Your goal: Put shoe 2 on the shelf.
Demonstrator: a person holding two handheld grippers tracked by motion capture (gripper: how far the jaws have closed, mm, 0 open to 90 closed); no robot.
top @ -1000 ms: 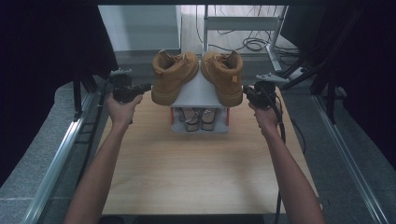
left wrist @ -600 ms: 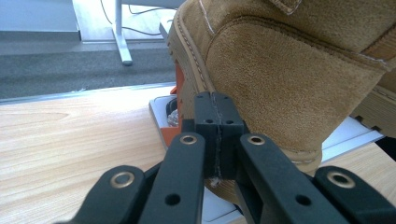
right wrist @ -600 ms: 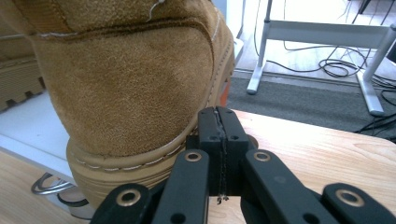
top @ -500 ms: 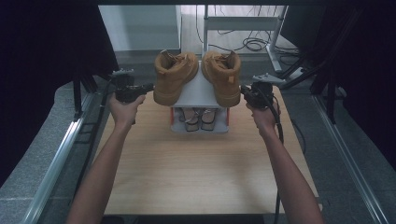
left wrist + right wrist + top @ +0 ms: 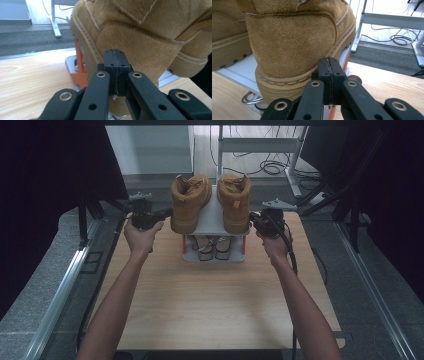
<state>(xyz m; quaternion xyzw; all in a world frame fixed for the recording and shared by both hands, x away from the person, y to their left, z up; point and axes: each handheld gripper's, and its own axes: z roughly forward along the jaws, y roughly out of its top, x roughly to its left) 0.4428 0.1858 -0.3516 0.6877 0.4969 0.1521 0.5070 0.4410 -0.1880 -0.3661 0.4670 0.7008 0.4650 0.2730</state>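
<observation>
Wooden table [image 5: 215,300], far edge: both grippers, left [image 5: 162,213] and right [image 5: 256,218], jaws pressed together empty, flank racked boots [image 5: 189,202], poised to nudge them

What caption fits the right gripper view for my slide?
Shut right gripper at the heel of a tan boot on the white shoe rack.

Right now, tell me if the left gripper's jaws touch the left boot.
Cannot tell. In the left gripper view the shut left gripper overlaps the left boot, hiding any gap.
</observation>
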